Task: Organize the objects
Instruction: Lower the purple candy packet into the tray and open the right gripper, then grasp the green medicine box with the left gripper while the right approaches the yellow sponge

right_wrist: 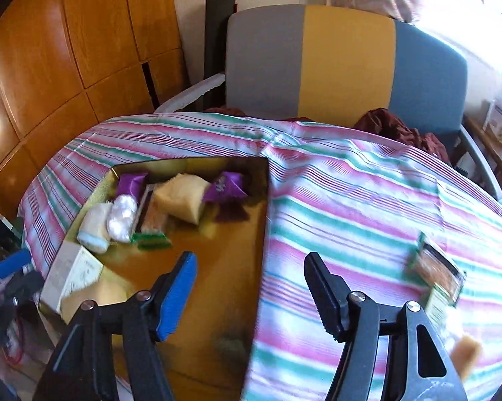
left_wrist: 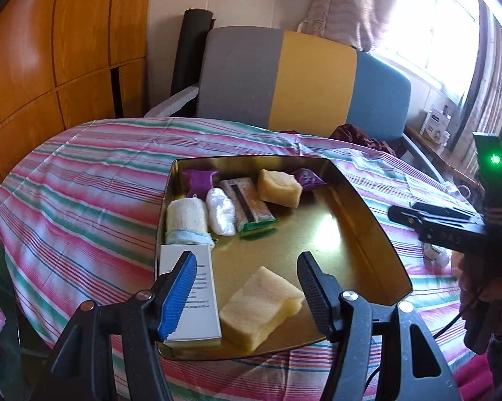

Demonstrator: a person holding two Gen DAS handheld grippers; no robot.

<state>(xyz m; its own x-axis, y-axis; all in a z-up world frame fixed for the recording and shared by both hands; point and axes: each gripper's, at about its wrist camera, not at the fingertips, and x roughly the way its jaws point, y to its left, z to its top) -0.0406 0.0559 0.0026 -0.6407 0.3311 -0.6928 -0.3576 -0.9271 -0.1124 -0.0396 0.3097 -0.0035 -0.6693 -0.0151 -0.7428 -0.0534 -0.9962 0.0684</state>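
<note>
A gold metal tray (left_wrist: 367,234) lies on the striped tablecloth. It holds a yellow sponge (left_wrist: 261,307) at the front, a white box (left_wrist: 190,290), a bandage roll (left_wrist: 187,220), a white wad (left_wrist: 220,210), a snack bar (left_wrist: 247,204), a second sponge (left_wrist: 279,187) and two purple packets (left_wrist: 200,178). My left gripper (left_wrist: 247,294) is open, and the front sponge lies between its fingers. My right gripper (right_wrist: 251,290) is open and empty above the tray's right rim (right_wrist: 264,234). A snack bar (right_wrist: 439,270) and a sponge piece (right_wrist: 466,354) lie on the cloth to the right.
A grey, yellow and blue chair (left_wrist: 304,77) stands behind the table with dark red cloth (right_wrist: 401,130) on its seat. A wooden wardrobe (left_wrist: 50,50) is at the left. The right gripper's body (left_wrist: 451,227) shows at the right in the left wrist view.
</note>
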